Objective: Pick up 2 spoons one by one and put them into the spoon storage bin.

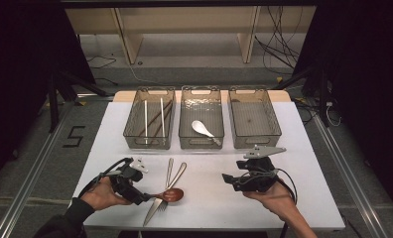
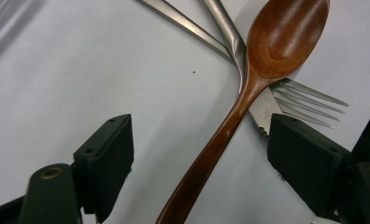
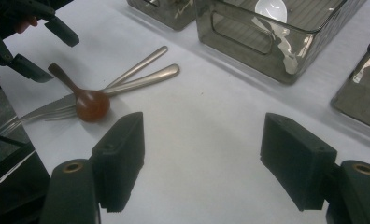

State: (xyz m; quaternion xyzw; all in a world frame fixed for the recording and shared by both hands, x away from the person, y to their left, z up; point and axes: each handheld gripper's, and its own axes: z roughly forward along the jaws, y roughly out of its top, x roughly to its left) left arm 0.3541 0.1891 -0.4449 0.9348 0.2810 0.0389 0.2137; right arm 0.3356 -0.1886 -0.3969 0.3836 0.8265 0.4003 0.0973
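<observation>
Lying between the left tool's [image 2: 197,154] open jaws: wooden spoon [image 2: 267,60].

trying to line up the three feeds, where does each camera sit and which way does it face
High view: above the person's side, facing forward and down on the white table; both forearms show.
Left gripper view: on the left tongs, facing the brown wooden spoon between its open jaws.
Right gripper view: on the right tongs, facing across the table.
All share the spoon.

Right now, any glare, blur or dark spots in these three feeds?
High view: surroundings dark, white table evenly lit. Left gripper view: wooden spoon sharp with sheen on its bowl, near fingers soft. Right gripper view: reflections glare on the middle bin; far corners dim.
</observation>
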